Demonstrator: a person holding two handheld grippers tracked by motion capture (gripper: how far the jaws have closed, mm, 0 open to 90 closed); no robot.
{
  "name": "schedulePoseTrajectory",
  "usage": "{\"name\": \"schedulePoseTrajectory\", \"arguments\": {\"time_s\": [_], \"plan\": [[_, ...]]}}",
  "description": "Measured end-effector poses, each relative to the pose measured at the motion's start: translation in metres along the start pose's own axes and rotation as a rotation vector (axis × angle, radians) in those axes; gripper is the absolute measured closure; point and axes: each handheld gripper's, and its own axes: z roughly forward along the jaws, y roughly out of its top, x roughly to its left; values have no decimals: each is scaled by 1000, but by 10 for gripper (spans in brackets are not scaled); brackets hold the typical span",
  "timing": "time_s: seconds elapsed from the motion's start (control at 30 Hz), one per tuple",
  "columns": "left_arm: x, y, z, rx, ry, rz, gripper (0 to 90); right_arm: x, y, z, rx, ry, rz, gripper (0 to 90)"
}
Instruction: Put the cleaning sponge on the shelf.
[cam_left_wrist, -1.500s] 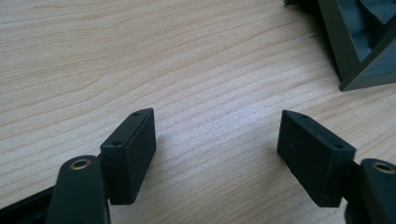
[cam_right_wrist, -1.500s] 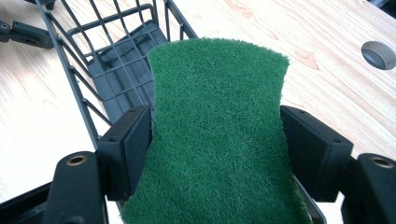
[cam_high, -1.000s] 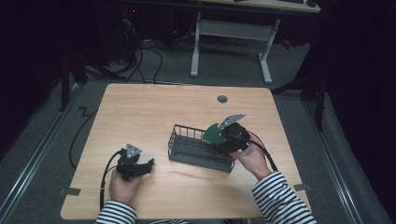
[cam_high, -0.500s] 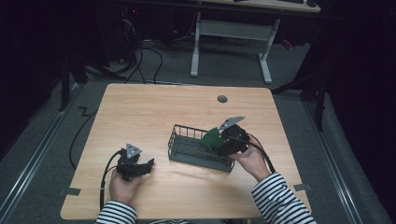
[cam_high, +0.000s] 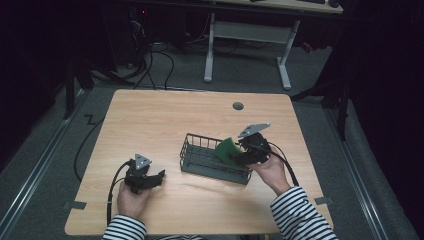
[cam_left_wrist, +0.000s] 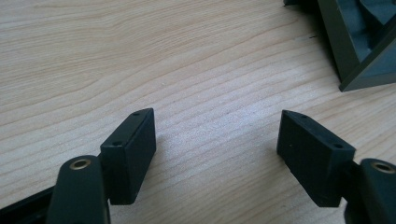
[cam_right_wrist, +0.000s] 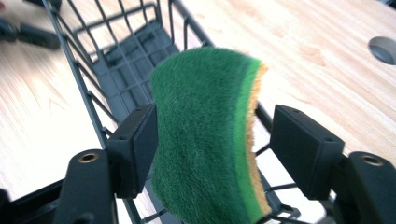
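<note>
A green scouring sponge with a yellow foam back (cam_right_wrist: 201, 116) stands tilted over the right end of a dark wire basket (cam_high: 200, 137). It sits between the jaws of my right gripper (cam_right_wrist: 215, 135). The left pad lies against its green face. A narrow gap shows between the foam edge and the right pad. These jaws have just been closing around the sponge. From above, the right gripper (cam_high: 235, 155) and the sponge (cam_high: 227, 149) hang at the basket's right wall. My left gripper (cam_high: 159, 176) rests on the table left of the basket. Its jaws (cam_left_wrist: 215, 140) are open over bare wood.
The basket's wire wall (cam_right_wrist: 93, 107) and floor lie just beyond the sponge, and its corner (cam_left_wrist: 359, 70) is near the left gripper. A round cable hole (cam_high: 238, 106) sits in the wooden table (cam_high: 150, 115) behind the basket. A desk frame and cables stand on the floor beyond.
The right gripper, with the sponge at its jaws, has dipped slightly lower at the basket's right end. The left gripper has kept still.
</note>
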Motion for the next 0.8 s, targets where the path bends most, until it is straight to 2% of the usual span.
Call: {"name": "schedulePoseTrajectory", "arguments": {"time_s": [0.1, 0.23, 0.3, 0.37, 0.4, 0.5, 0.53, 0.57, 0.8], "plan": [[0, 0, 0, 0, -1, -1, 286, -4, -2, -12, -45, -11, 29, 354], [0, 0, 0, -1, -3, -3, 286, -7, -4, -20, -67, -24, 44, 358], [0, 0, 0, -1, -1, 0, 286, -11, -8, -30, -94, -38, 70, 368], [0, 0, 0, 0, 0, 1, 285, -12, -11, -33, -103, -38, 83, 370], [0, 0, 0, -1, -1, -1, 286, -16, -17, -39, -108, -43, 118, 373], [0, 0, 0, -1, -1, -1, 286, -20, -23, -47, -124, -69, 135, 378], [0, 0, 0, -1, -1, -1, 286, -23, -26, -51, -145, -76, 147, 385], [0, 0, 0, 0, -1, 0, 287, -27, -33, -58, -167, -78, 183, 389], [0, 0, 0, -1, -1, -1, 286, -36, -52, -71, -194, -119, 236, 391]]}}
